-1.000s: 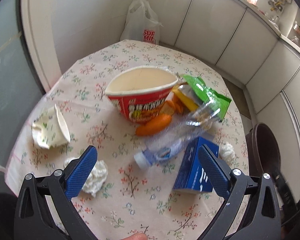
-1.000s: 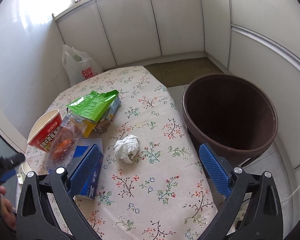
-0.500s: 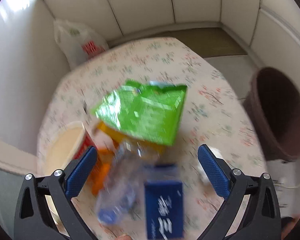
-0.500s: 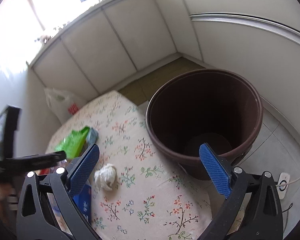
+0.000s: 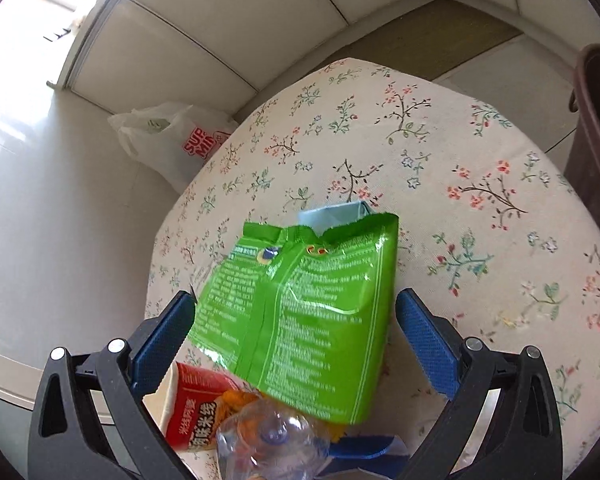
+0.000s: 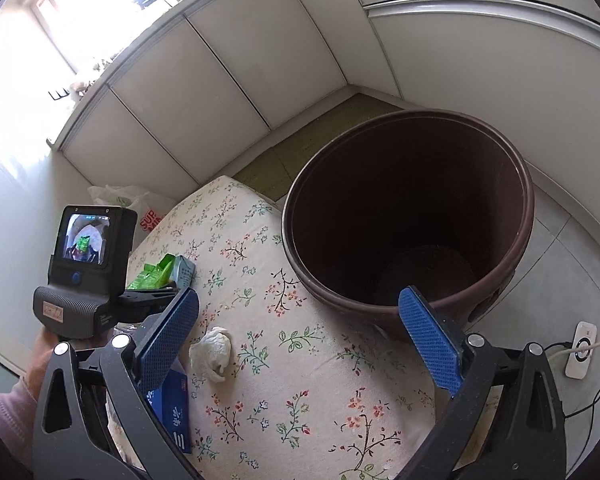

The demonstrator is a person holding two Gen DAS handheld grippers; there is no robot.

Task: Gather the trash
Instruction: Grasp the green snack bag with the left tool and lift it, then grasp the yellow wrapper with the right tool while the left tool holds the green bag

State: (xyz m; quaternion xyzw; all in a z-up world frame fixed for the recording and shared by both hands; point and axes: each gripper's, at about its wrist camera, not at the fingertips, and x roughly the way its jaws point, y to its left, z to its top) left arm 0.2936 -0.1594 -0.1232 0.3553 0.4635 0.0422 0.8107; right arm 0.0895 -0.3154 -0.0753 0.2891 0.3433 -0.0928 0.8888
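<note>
My left tool (image 5: 296, 332) gapes wide around the green snack bag (image 5: 300, 312) on the floral bench (image 5: 480, 220), a white sack (image 5: 180, 140) reading "SUP MI" at ten o'clock, while my right tool (image 6: 300, 332) hangs released, brown bin (image 6: 412, 216) at one o'clock.

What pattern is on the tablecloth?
The tablecloth is cream with small floral sprigs in red, blue and green; it shows best in the left wrist view.
</note>
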